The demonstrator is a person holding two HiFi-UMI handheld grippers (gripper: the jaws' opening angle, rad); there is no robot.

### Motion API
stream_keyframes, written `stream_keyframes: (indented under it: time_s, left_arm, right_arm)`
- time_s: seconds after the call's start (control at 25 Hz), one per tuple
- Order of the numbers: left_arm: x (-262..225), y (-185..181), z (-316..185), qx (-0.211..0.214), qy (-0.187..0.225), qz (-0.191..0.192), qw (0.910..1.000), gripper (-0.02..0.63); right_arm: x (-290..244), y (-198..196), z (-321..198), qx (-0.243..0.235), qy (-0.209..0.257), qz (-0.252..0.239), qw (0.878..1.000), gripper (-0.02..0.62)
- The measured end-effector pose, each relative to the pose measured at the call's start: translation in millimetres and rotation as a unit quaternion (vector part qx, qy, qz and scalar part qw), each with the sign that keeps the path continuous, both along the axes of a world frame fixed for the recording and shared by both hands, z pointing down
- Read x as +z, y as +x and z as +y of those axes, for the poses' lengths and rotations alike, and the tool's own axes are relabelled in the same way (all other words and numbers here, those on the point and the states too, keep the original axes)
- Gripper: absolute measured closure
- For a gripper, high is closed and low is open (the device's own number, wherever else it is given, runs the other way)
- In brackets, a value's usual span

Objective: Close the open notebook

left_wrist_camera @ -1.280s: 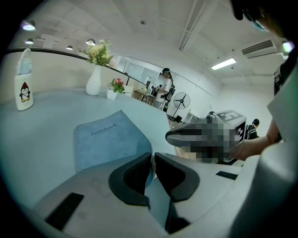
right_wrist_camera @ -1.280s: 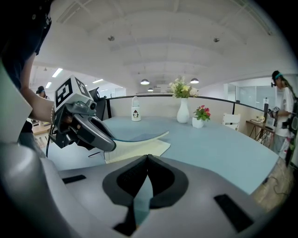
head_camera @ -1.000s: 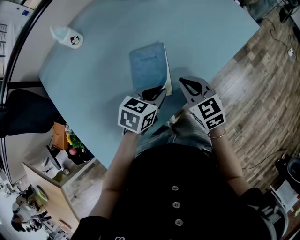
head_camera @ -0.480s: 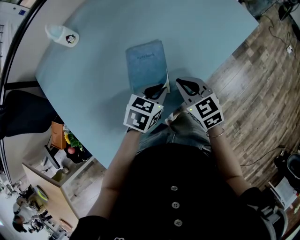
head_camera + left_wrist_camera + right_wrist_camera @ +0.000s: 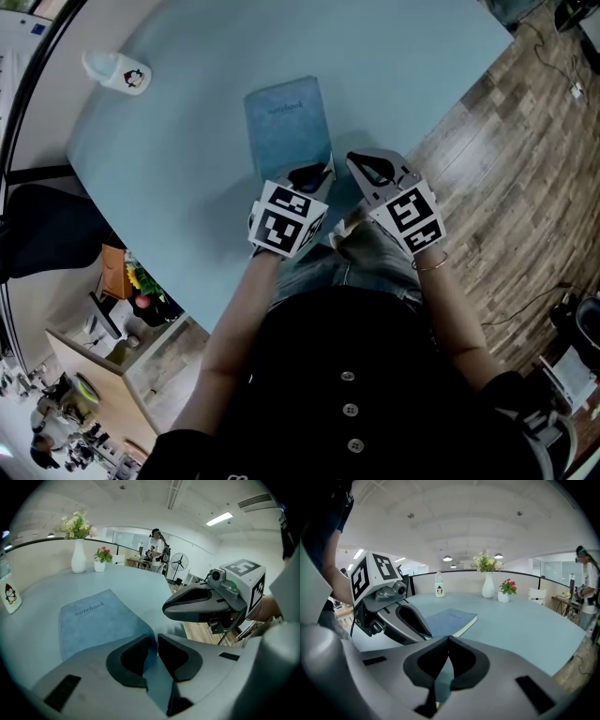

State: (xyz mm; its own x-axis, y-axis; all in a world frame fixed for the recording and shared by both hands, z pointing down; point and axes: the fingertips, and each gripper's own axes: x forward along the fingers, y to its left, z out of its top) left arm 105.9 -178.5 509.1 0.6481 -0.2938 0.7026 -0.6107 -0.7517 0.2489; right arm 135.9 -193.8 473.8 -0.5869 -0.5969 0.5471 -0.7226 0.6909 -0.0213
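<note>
- Notebook [image 5: 286,127] closed, blue cover up, flat on the pale blue bench [image 5: 403,66], toward its near edge.
- Left hand-held gripper [image 5: 314,174]: jaws slightly apart, just been opening, notebook's near right corner at the gap, not pinched.
- Right hand-held gripper [image 5: 362,167]: jaws together, empty, just right of the notebook.
- Penguin bottle [image 5: 117,73] lying far left.

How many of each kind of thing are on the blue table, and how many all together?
Notebooks: 1, the blue notebook
Bottles: 1, the penguin bottle
Flower holders: 2, the tall white vase and the small flowerpot
Total: 4
</note>
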Motion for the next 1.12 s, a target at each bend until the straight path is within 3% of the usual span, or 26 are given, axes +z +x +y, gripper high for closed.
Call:
stream_keyframes:
  time_s: [0.4, 1.12]
  left_arm:
    - [7, 7, 1, 0.014, -0.008, -0.017, 0.9997, 0.528]
    - [8, 7, 6, 0.024, -0.011, -0.009, 0.9996, 0.498]
  right_arm:
    - [5, 13, 6, 0.006, -0.009, 0.007, 1.000, 0.594]
    - [6, 9, 10, 0.001, -0.007, 0.018, 1.000, 0.594]
